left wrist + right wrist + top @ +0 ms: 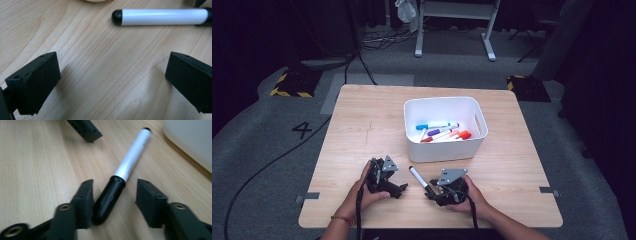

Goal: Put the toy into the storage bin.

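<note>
The black-capped white marker (125,172) lies flat on the bench (362,125) near its front edge, just in front of the white bin (444,150). Its black cap sits between the fingers (85,202) of the right gripper (115,202), which stand partly open: the cap touches the left finger, with a gap to the other. The left gripper (112,82) rests close by with its fingers spread wide and empty, the marker lying crosswise beyond their tips.
</note>
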A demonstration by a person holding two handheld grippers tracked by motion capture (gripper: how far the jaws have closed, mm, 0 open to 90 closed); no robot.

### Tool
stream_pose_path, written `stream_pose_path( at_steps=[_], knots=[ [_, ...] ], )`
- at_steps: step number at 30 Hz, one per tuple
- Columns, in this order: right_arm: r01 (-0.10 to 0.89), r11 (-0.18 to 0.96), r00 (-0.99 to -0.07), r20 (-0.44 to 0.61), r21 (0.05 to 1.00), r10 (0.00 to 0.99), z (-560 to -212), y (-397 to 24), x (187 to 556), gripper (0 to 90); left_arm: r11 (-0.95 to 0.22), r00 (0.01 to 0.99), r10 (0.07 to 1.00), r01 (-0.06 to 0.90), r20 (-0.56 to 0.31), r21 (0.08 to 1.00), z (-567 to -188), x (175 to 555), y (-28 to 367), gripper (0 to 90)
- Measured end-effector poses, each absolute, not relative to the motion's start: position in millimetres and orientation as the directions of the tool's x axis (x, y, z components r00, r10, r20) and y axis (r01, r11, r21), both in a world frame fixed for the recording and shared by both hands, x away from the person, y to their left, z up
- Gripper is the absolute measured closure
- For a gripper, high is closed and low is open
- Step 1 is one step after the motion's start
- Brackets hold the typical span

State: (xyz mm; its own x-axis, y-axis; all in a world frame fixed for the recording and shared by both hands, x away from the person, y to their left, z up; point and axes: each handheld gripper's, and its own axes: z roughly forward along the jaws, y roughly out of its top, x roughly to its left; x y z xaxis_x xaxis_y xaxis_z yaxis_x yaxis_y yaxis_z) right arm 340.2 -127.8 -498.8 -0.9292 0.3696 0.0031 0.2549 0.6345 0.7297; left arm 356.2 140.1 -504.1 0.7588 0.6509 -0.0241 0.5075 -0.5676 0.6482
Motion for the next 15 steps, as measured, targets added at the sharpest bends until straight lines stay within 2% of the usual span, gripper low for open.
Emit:
stream_pose_path(
  at_steps=[8, 15],
  knots=[
    [0.263, 0.595, -0.925, 0.023, 0.759, 0.379, -502.0, -140.2, 360.4, 73.1, -0.569, 0.759, 0.651, 0.506, -0.022, 0.648, -504.1, 356.3, 140.2, 0.0],
    [0.269, 0.593, -0.922, 0.026, 0.759, 0.385, -501.5, -143.9, 364.7, 75.1, -0.568, 0.759, 0.651, 0.506, -0.022, 0.648, -504.1, 356.3, 140.2, 0.0]
  ],
)
